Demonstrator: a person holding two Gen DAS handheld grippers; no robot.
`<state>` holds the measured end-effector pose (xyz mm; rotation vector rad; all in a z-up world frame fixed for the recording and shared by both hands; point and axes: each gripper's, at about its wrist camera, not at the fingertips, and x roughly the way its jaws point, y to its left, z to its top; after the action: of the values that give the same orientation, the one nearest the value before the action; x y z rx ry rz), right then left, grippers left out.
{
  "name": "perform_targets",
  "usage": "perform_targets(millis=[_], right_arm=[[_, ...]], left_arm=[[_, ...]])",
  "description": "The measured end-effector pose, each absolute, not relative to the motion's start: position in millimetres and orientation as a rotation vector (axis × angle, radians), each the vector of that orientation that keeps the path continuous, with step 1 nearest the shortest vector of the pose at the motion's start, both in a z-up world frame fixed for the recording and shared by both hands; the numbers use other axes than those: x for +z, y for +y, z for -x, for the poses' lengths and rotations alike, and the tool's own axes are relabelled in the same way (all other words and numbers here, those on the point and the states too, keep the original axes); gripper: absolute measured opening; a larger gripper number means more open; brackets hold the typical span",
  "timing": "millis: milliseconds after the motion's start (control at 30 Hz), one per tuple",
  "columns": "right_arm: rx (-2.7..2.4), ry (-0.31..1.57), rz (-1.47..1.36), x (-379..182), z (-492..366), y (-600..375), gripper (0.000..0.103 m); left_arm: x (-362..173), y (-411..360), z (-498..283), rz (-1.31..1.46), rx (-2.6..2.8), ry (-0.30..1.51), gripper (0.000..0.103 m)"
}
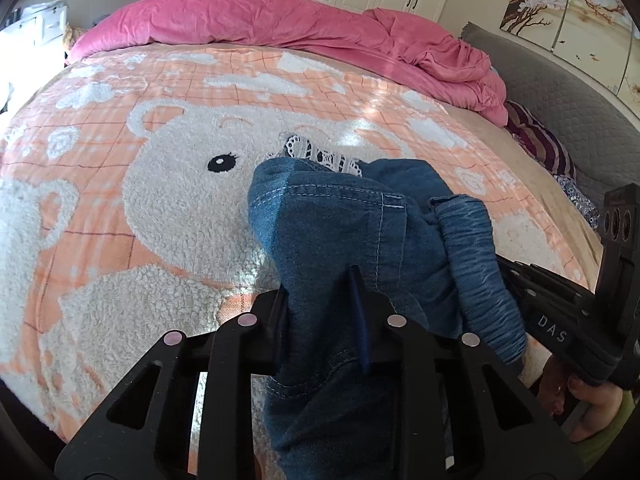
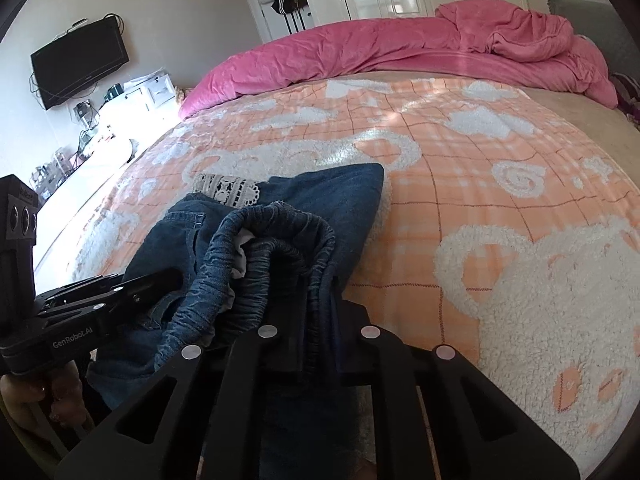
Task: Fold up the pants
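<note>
Denim pants (image 1: 340, 232), bunched, with a white lace trim (image 1: 320, 156) at their far edge, held up over the peach bear-pattern blanket (image 1: 120, 200) on the bed. Left gripper (image 1: 320, 304) clamped on a denim fold; right gripper (image 2: 316, 320) clamped on the gathered elastic waistband (image 2: 256, 264), the two grippers close beside each other. Pink duvet (image 2: 360, 48) heaped along the far side of the bed.

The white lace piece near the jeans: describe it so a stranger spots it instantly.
Start at the bed's peach bear blanket. Near its middle lie bunched blue jeans, held by both grippers. The lace trim peeks from their far edge, the only white, openwork fabric against plain denim.
</note>
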<state>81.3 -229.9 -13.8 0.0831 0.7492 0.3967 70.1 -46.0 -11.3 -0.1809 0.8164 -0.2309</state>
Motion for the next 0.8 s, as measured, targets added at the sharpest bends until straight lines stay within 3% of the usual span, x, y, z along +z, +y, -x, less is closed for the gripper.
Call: perform_targets(millis=[800], right_arm=[[0.417, 0.602, 0.009, 34, -123, -195, 0.009]], left_arm=[[29, -40, -117, 0.174, -0.227, 0.754, 0.018]])
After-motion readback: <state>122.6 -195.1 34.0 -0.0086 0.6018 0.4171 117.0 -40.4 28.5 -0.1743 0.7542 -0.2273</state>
